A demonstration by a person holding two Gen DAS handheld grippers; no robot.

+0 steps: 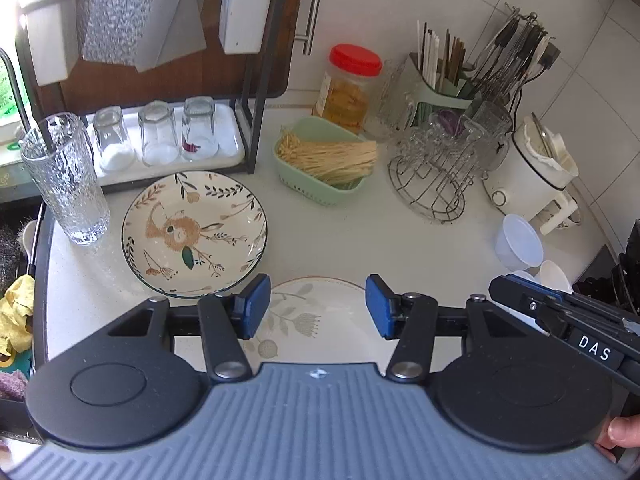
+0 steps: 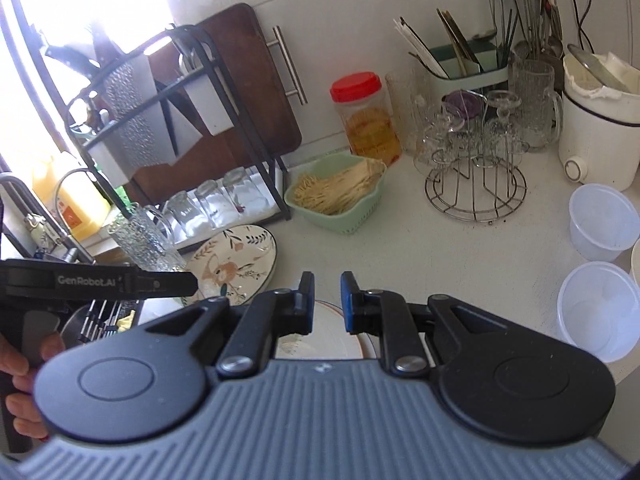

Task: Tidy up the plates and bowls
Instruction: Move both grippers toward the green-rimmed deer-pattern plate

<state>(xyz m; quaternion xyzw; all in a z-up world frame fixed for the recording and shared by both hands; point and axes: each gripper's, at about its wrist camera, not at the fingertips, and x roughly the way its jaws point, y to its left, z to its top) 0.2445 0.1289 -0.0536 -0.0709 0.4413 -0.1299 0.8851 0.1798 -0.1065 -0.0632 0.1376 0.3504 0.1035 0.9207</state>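
I count 2 plates: a rabbit plate (image 1: pixel 195 233) by the counter's (image 1: pixel 340 240) sink edge and a leaf plate (image 1: pixel 316 316) under my left gripper (image 1: pixel 317 307), whose pads stand apart and empty. My right gripper (image 2: pixel 327 303), lettered "DAS", is nearly together, gripping nothing.

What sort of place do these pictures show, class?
Most likely a home kitchen counter: a patterned plate, upturned glasses on a drying rack, and a holder of chopsticks stand by a tiled wall.
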